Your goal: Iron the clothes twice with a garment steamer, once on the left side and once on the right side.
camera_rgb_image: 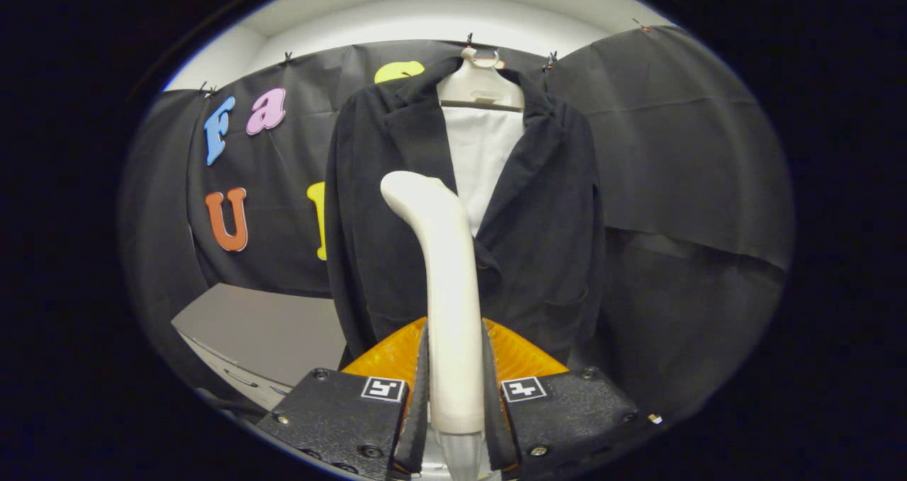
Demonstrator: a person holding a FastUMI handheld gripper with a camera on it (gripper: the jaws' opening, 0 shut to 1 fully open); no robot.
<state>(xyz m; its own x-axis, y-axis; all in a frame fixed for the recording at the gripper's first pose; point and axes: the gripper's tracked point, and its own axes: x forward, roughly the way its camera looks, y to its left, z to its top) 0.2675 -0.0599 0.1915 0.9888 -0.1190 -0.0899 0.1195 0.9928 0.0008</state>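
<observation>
A dark jacket [538, 233] hangs open on a white hanger [480, 81] against the booth's wall, with a white panel [482, 155] showing between its lapels. My gripper [453, 382] is shut on the white garment steamer [443, 290], both fingers pressing on its handle. The steamer stands upright between the fingers, and its curved head [411, 187] sits in front of the jacket's left front panel, near the lapel. I cannot tell whether the head touches the cloth.
A grey table surface [262, 332] lies low to the left of the jacket, with a pale edge [234, 378] nearer me. Black cloth [680, 183] hangs to the right of the jacket.
</observation>
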